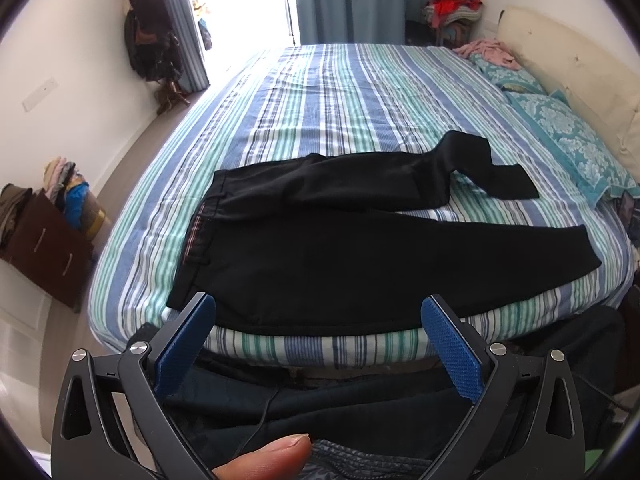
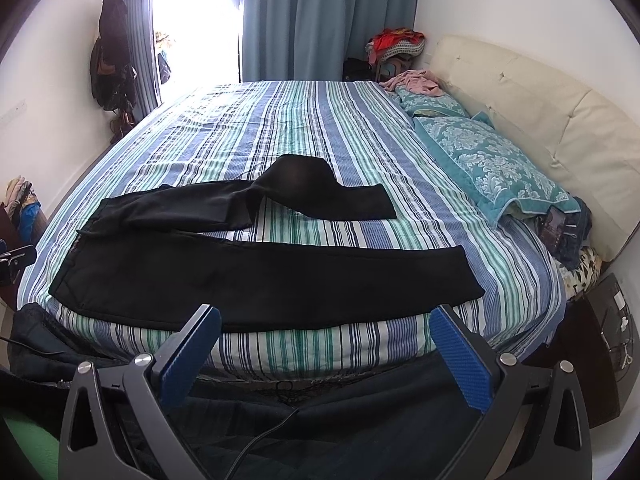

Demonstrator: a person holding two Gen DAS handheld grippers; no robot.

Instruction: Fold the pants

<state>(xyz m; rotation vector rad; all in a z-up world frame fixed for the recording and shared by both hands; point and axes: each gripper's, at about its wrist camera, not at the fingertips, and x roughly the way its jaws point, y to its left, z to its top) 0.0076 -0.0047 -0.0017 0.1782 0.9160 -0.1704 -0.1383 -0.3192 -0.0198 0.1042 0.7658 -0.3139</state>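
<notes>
Black pants [image 1: 352,256] [image 2: 256,276] lie spread on the striped bed [image 1: 320,112] [image 2: 304,132], waistband to the left. The near leg lies flat along the front edge; the far leg is crumpled, with its lower part bent back to the right. My left gripper [image 1: 318,304] hovers open just short of the bed's front edge, nothing between its blue pads [image 1: 188,344]. My right gripper [image 2: 326,316] is also open and empty, at the front edge before the near leg. A thumb [image 1: 268,456] shows at the bottom of the left wrist view.
Teal patterned pillows [image 2: 488,160] and a cream headboard [image 2: 532,108] line the right side. A pink cloth [image 2: 412,80] lies at the far corner. A dark dresser [image 1: 44,248] with clothes stands left of the bed. Dark fabric and a cable [image 2: 260,440] hang below the grippers.
</notes>
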